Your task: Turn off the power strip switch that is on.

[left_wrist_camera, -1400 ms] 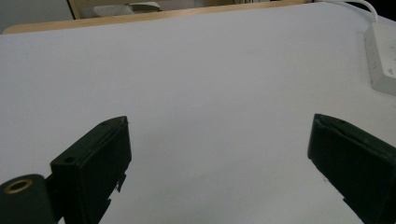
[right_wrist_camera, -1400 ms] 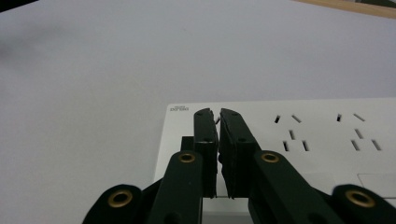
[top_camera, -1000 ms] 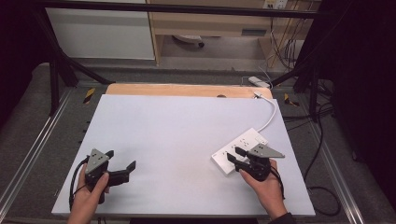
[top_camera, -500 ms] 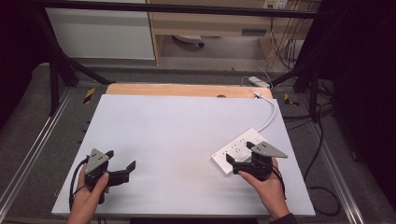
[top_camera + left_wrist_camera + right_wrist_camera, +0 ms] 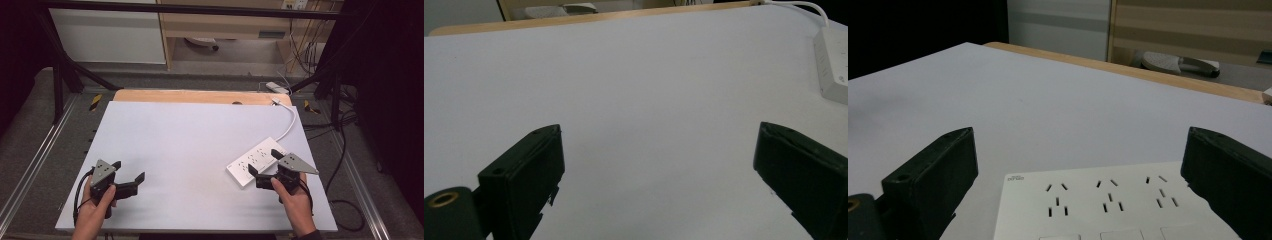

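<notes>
- Since a second ago, the right hand-held gripper (image 5: 262, 163) has stayed over the near end of the white power strip (image 5: 256, 161), shifting only slightly, while the left hand-held gripper (image 5: 129, 171) has kept its place near the front left of the counter (image 5: 190, 135).
- Seen from the high view, the right hand-held gripper is held in the person's right hand (image 5: 292, 197) with its jaws spread wide, one on each side of the power strip's near end; whether they touch it cannot be told.
- From the right gripper view, the power strip (image 5: 1108, 200) lies flat between the two parted black jaws, its socket slots facing up and a row of switches along the lower edge.
- The power strip rests at the right side of the counter, set at an angle, and its white cable (image 5: 289, 122) curves away toward the far right corner.
- Gripped by the left hand (image 5: 95, 210), the left hand-held gripper has its jaws wide apart with nothing between them, above bare counter.
- From the left gripper view, the power strip (image 5: 831, 65) shows at the right edge, well apart from those jaws.
- A wooden strip (image 5: 195, 96) runs along the far edge of the counter.
</notes>
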Demonstrator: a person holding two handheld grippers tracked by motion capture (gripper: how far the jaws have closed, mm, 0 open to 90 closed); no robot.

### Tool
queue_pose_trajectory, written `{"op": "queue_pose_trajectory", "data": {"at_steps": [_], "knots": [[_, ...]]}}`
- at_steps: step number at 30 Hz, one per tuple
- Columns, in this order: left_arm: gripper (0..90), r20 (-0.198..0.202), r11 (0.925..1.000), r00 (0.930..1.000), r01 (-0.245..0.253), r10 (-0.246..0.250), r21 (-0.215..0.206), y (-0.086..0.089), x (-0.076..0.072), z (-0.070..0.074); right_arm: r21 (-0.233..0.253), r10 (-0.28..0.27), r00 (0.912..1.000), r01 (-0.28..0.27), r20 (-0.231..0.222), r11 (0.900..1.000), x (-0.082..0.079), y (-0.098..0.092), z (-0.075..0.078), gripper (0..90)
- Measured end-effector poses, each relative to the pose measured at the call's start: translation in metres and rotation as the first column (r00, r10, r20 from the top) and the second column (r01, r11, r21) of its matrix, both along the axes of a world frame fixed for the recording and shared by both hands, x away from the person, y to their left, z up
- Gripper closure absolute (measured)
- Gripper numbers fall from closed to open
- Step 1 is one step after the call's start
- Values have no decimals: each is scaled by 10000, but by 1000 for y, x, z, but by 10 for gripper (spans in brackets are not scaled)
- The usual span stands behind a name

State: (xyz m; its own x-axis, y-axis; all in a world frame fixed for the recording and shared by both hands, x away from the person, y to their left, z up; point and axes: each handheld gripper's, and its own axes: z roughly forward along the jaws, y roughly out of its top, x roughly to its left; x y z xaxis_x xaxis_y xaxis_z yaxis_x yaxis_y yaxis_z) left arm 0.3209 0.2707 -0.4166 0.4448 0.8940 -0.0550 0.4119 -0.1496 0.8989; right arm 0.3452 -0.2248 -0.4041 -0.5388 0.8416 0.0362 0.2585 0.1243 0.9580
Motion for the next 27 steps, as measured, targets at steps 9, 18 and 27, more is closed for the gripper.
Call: {"op": "queue_pose_trajectory", "data": {"at_steps": [9,18,27], "knots": [[62,79,10000,10000,18,-18,-78,1,-1,1,260,-57,9998,52,192,9996,-5,-14,6,53],[62,73,9999,10000,-25,26,-112,3,-1,1,485,-255,9994,244,231,9985,-9,-30,10,60],[61,98,9999,9999,29,-28,-112,3,-2,1,550,-607,9974,586,379,9968,-13,-52,12,61]]}}
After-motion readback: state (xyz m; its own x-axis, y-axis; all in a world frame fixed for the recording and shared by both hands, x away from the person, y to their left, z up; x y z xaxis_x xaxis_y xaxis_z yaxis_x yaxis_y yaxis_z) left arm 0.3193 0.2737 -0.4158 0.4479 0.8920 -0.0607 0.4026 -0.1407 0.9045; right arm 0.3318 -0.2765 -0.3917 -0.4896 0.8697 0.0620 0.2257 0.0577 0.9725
